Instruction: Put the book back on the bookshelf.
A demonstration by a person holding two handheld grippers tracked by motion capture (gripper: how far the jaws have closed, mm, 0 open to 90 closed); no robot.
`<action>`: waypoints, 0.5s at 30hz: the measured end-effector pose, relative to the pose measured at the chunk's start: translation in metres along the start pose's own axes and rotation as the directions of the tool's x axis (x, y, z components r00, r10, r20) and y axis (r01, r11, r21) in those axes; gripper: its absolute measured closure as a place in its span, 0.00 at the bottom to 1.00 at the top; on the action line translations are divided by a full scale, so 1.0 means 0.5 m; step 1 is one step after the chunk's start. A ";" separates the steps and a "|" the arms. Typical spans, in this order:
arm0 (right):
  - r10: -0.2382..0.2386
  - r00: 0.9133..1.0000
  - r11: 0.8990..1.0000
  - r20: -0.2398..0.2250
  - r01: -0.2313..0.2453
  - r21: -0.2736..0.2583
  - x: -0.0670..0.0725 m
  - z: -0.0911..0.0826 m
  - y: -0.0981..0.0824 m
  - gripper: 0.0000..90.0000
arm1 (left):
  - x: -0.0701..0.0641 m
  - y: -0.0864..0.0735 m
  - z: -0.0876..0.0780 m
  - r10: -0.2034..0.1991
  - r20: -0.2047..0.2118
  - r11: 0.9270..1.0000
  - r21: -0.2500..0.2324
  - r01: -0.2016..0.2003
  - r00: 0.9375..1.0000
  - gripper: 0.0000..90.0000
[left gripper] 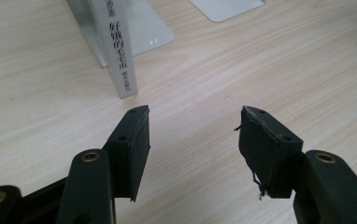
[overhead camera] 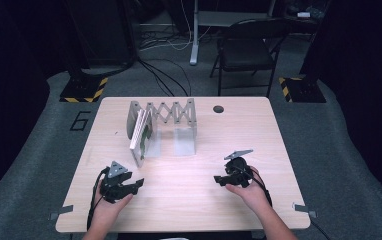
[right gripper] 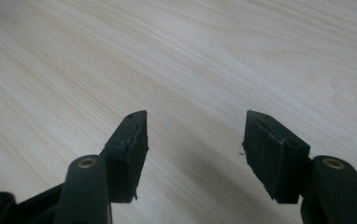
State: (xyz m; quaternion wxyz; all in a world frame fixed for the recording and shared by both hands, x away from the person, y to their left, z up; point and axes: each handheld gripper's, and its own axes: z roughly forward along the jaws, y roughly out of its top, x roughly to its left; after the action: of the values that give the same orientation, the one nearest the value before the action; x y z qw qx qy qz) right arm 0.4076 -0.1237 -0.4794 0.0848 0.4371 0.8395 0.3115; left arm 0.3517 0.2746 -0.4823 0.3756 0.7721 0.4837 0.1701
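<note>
The high view looks down from above the table's [overhead camera: 189,200] near edge, far off. Each tool camera sits low and close over the wood. The left one shares the book [left gripper: 118,51] with the high view.

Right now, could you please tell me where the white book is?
In the high view, the white book leans in the left end of the expanding metal book rack, at the table's far left, beyond the left gripper.

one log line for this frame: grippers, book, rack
left gripper: open, empty, near book | right gripper: open, empty, over bare table | book: upright in expanding rack, left end
</note>
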 end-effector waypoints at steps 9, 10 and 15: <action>0.007 1.000 1.000 0.003 -0.007 -0.002 0.005 0.005 -0.001 0.44 | 0.003 -0.005 0.021 0.010 -0.001 1.000 0.023 -0.010 1.000 0.48; 0.003 1.000 1.000 0.003 -0.003 -0.002 0.005 0.006 -0.001 0.44 | 0.001 -0.006 0.021 0.010 0.001 0.999 0.031 -0.010 1.000 0.48; 0.004 1.000 1.000 0.006 -0.004 -0.003 0.007 0.008 -0.002 0.44 | -0.001 -0.006 0.026 0.016 -0.003 0.999 0.034 -0.016 1.000 0.47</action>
State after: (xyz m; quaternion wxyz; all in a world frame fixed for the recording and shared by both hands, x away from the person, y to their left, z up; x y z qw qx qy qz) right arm 0.4065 -0.1196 -0.4829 0.0876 0.4397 0.8378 0.3115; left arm 0.3577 0.2696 -0.4929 0.3601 0.7820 0.4808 0.1662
